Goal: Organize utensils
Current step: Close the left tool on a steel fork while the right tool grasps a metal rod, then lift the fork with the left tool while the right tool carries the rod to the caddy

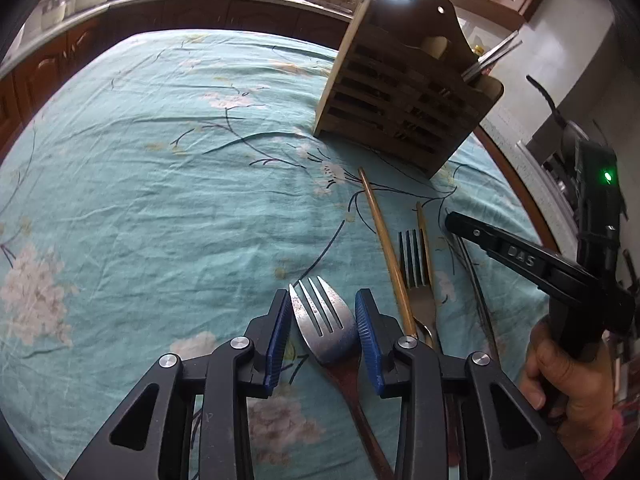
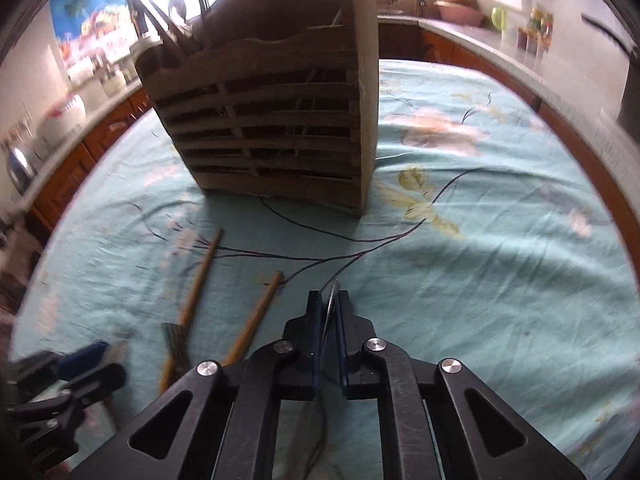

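My left gripper (image 1: 323, 300) has its blue pads against both sides of a wooden-handled fork (image 1: 322, 320) that lies on the teal cloth. A second fork (image 1: 416, 268) and two wooden chopsticks (image 1: 384, 248) lie to its right. The slatted wooden utensil holder (image 1: 404, 92) stands beyond, with utensils in it. My right gripper (image 2: 330, 298) is shut on a thin metal utensil (image 2: 329, 312) whose tip shows between the pads; the gripper also shows in the left wrist view (image 1: 456, 220). The holder (image 2: 276, 120) stands ahead of it, the chopsticks (image 2: 200, 276) to its left.
The round table is covered by a teal flowered cloth (image 1: 160, 200). Wooden cabinets and a counter (image 1: 180, 4) with jars ring the far side. A person's hand (image 1: 568, 376) holds the right gripper at the table's right edge.
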`<state>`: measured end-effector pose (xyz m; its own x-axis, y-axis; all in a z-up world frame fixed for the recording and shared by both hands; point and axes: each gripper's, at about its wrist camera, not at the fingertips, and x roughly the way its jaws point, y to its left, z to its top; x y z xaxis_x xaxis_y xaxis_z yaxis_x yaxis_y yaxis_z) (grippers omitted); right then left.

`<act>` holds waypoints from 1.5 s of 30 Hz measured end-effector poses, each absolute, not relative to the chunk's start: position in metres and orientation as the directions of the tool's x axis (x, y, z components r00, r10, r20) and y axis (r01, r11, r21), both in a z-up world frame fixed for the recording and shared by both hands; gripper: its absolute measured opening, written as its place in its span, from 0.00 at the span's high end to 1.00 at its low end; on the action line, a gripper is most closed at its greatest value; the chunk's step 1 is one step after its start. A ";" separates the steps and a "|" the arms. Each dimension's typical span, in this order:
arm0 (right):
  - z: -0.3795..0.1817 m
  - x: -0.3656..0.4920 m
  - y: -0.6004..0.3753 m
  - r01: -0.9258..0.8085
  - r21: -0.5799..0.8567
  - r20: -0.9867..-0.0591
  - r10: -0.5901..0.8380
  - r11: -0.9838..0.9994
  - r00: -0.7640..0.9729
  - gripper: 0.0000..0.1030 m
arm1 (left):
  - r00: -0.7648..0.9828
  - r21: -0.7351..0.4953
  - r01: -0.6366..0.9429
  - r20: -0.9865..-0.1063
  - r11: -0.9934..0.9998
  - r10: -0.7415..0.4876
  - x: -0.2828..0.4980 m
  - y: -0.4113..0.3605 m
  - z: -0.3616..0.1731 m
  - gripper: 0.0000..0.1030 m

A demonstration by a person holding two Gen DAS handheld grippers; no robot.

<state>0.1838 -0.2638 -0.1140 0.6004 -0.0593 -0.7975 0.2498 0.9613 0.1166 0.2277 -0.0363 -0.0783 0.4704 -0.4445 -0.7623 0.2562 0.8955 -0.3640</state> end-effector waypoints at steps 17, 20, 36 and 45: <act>-0.042 0.135 -0.257 0.194 0.281 -0.660 0.043 0.940 0.750 0.96 | 0.581 -0.366 0.296 -0.664 0.882 -0.470 0.173 -0.002 -0.017 0.72; -0.028 0.127 -0.253 0.181 0.285 -0.635 0.044 0.941 0.772 0.96 | 0.603 -0.367 0.306 -0.639 0.878 -0.478 0.159 0.006 -0.005 0.74; 0.015 0.095 -0.238 0.126 0.293 -0.537 0.054 0.948 0.842 0.96 | 0.686 -0.344 0.350 -0.540 0.872 -0.488 0.098 0.034 0.041 0.75; 0.032 0.084 -0.236 0.116 0.288 -0.497 0.045 0.951 0.867 0.96 | 0.715 -0.335 0.356 -0.503 0.872 -0.485 0.091 0.040 0.053 0.75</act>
